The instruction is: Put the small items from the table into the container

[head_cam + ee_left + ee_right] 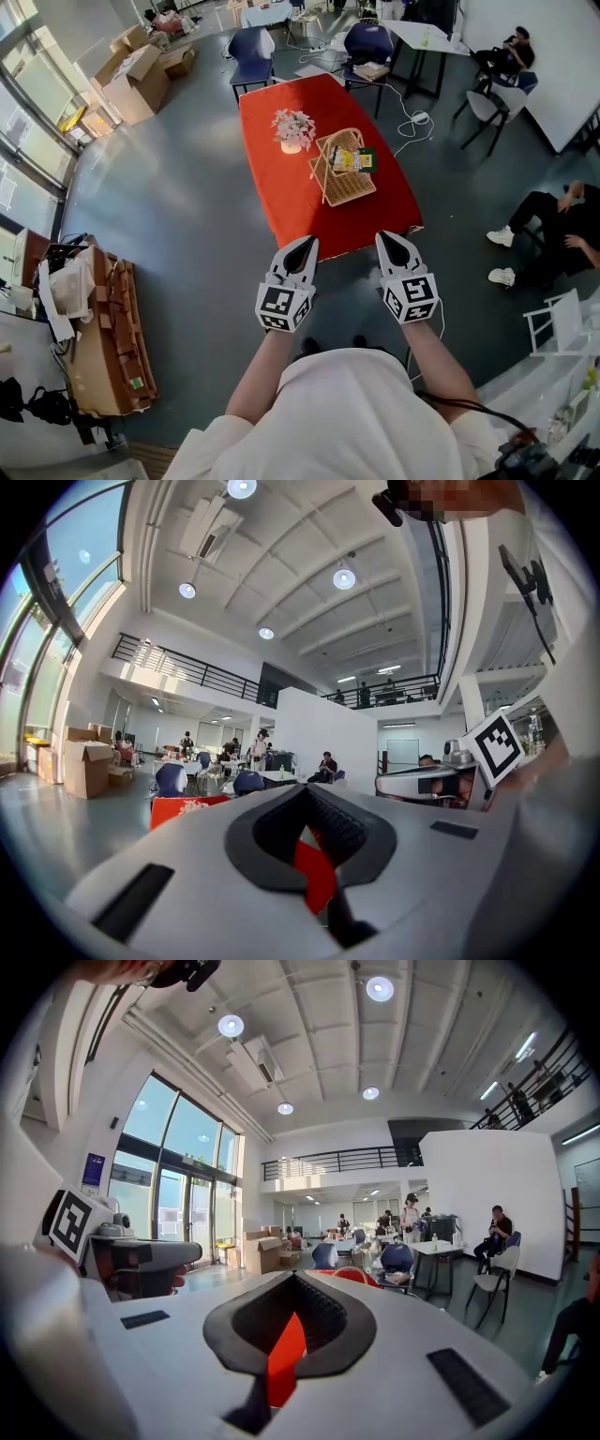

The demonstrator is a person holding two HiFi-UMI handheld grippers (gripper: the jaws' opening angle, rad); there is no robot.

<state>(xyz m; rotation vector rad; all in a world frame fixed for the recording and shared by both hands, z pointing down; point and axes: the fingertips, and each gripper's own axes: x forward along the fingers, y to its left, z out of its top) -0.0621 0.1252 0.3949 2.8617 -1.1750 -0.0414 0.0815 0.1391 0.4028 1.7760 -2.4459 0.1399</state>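
A table with a red cloth point(281, 187) stands ahead of me on the grey floor. On it sits a wicker basket point(330, 192) holding a yellow and green packet point(352, 160). Left of the basket is a white pot of flowers point(292, 128). My left gripper point(307, 242) and right gripper point(385, 236) hover side by side at the table's near edge, both shut and empty. In the left gripper view the shut gripper point(305, 789) points level at the red table point(178, 808). In the right gripper view the gripper point(295, 1277) is shut too, red cloth showing through its pad hollow.
Two blue chairs point(251, 52) point(367, 42) stand at the table's far end. Cardboard boxes point(136, 80) lie far left, a cluttered bench point(94, 328) near left. A seated person point(553, 220) and a white chair point(562, 319) are on the right. A cable point(412, 122) trails on the floor.
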